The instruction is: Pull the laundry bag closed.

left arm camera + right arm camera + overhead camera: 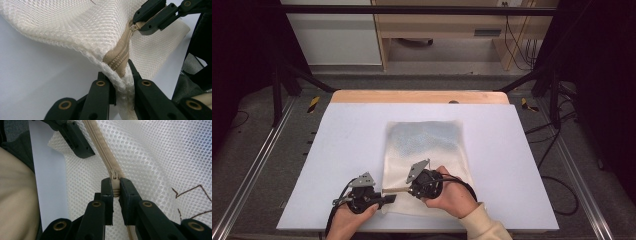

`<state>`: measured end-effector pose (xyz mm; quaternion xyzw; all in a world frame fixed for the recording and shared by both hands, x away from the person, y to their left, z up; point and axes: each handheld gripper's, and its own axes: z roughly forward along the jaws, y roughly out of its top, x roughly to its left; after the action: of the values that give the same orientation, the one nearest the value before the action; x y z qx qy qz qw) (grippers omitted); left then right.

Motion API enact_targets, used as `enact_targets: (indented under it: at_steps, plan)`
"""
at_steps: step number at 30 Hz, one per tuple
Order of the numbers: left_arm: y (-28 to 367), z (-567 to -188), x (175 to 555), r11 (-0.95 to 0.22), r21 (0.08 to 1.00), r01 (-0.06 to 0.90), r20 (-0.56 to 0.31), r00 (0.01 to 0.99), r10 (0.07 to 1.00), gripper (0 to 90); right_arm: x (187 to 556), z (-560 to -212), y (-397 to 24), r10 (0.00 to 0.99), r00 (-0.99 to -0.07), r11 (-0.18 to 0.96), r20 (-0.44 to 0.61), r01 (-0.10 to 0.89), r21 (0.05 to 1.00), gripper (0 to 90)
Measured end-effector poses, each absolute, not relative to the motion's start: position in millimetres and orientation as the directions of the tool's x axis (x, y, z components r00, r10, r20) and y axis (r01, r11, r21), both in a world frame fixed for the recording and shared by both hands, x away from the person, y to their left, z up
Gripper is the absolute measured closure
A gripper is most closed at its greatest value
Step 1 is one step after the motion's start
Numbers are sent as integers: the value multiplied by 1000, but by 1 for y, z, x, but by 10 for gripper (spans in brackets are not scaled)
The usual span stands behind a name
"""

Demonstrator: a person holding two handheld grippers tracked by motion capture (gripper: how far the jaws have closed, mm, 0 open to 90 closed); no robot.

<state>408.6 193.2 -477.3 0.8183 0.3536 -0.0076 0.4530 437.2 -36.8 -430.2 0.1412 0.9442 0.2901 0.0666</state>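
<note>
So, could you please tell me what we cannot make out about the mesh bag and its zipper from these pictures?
- Mesh bag contents: high view, a bluish patch shows through, too faint to identify.
- Zipper near end: right gripper view, hidden behind the right gripper, shut on the zipper pull.
- Bag corner: left gripper view, pinched inside the left gripper.
- Brown marking: right gripper view, cut by the edge.

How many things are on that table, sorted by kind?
Mesh bags: 1
Zippers on the bag: 1
Zipper pulls: 1
Grippers: 2, the left gripper and the right gripper
Total: 5
</note>
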Motion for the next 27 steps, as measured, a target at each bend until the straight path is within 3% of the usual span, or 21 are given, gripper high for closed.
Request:
enact_targets:
  at_steps: [27]
  plan:
    - [193,-477,408,-346,735,583,-334,755,564,842,437,-434,-54,339,-940,777,-25,265,571,821]
